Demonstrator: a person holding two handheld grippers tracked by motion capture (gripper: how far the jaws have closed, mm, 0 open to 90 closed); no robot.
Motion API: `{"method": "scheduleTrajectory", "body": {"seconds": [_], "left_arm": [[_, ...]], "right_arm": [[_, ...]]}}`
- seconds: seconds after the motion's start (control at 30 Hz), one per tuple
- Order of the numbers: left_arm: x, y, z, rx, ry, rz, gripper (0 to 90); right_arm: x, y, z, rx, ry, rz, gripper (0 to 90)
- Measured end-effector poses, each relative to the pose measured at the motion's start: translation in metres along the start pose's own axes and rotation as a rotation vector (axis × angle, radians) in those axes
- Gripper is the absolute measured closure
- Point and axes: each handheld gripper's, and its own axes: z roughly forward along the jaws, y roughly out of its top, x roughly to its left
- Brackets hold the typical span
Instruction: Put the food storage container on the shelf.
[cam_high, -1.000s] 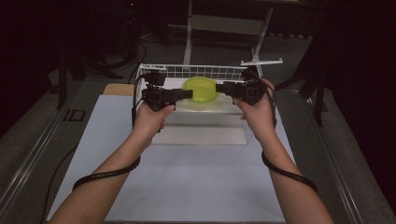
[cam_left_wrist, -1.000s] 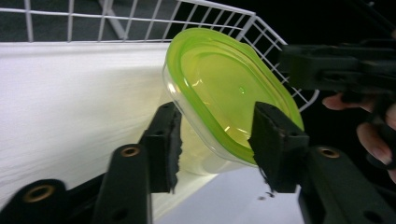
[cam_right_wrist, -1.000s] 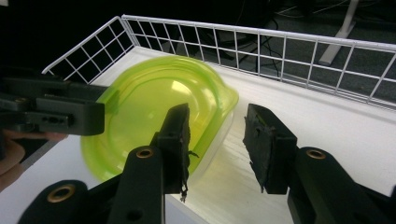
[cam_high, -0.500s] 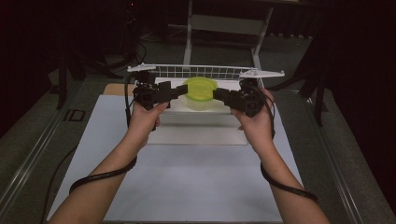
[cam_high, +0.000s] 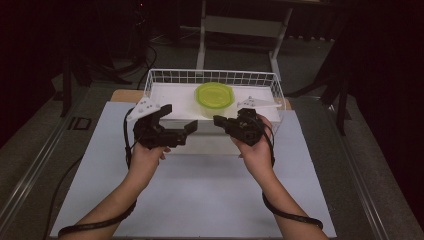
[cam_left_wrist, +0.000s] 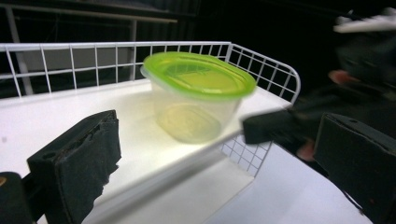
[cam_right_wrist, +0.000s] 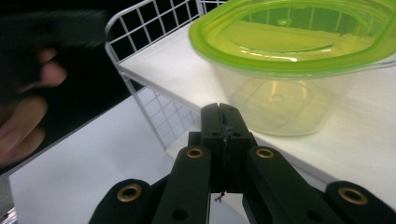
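A clear plastic container with a green lid (cam_high: 214, 95) stands on the white floor of a wire basket (cam_high: 165, 75). My left gripper (cam_high: 179, 120) hovers in front of the basket's near left side, open and empty. In the left gripper view its jaws stand wide apart around nothing, with the container (cam_left_wrist: 196, 93) beyond the left gripper (cam_left_wrist: 217, 163). My right gripper (cam_high: 218, 120) is just in front of the container, shut on nothing. The right gripper view has the right gripper (cam_right_wrist: 224, 133) with its jaws pressed together, below the container (cam_right_wrist: 289, 70).
The basket (cam_left_wrist: 261, 60) sits at the far end of a white table mat (cam_high: 200, 195). A white step (cam_high: 210, 145) lies before the basket. Grey floor, dark stands and cables surround the table. The other hand and gripper (cam_left_wrist: 280, 128) blur past in the left gripper view.
Both grippers have drawn back toward the person, away from the container's sides. The container stays in the basket.
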Motion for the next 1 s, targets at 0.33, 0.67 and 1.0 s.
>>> {"method": "scheduleTrajectory", "body": {"seconds": [0.33,0.67,1.0], "left_arm": [[-0.012,-0.034,-0.012,-0.008,-0.041,0.032,1.5],[-0.019,-0.039,-0.014,-0.005,-0.078,0.079,1.5],[-0.025,-0.051,-0.018,-0.016,-0.139,0.111,1.5]], "right_arm": [[-0.012,0.009,0.015,0.018,-0.045,0.029,89.9],[-0.01,0.009,0.016,0.023,-0.034,0.037,86.7],[0.008,-0.016,-0.014,-0.027,0.019,-0.053,32.8]]}}
